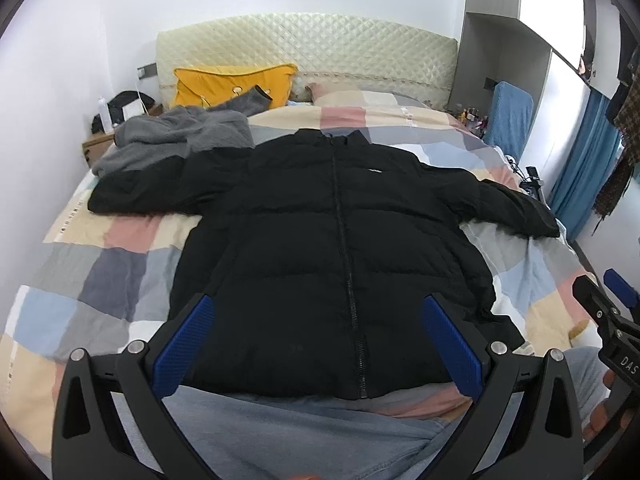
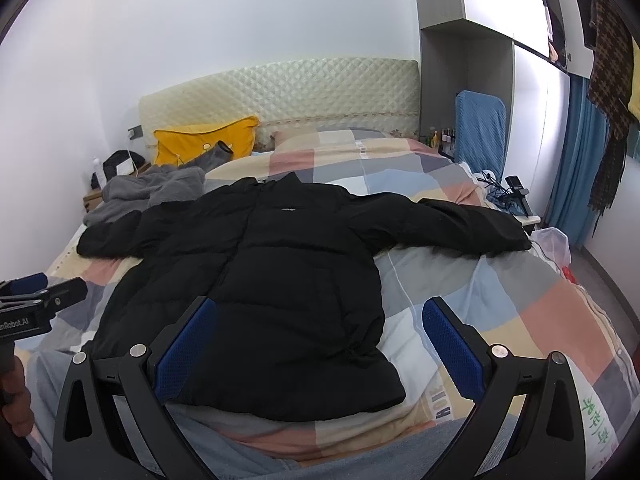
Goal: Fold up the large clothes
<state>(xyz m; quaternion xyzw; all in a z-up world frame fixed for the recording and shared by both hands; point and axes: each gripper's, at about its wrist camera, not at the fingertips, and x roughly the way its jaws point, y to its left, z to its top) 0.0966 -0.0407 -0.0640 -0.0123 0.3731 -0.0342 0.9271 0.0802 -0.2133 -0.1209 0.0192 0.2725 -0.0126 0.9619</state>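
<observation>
A black puffer jacket (image 1: 320, 248) (image 2: 272, 280) lies flat, front up and zipped, on a bed with a patchwork checked quilt (image 1: 100, 272) (image 2: 500, 304). Both sleeves are spread out sideways. My left gripper (image 1: 320, 344) hovers open above the jacket's hem, nothing between its blue pads (image 1: 188, 344). My right gripper (image 2: 320, 344) hangs open over the hem's right corner, also empty. In the left wrist view the right gripper (image 1: 608, 304) shows at the right edge. In the right wrist view the left gripper (image 2: 36, 300) shows at the left edge.
A grey fleece garment (image 1: 180, 136) (image 2: 148, 192) lies by the jacket's left sleeve. A yellow pillow (image 1: 236, 84) leans on the quilted headboard (image 1: 320, 48). A bedside table (image 1: 98, 146) stands at the left, a blue-covered chair (image 2: 480, 132) and blue curtain (image 2: 576, 160) at the right.
</observation>
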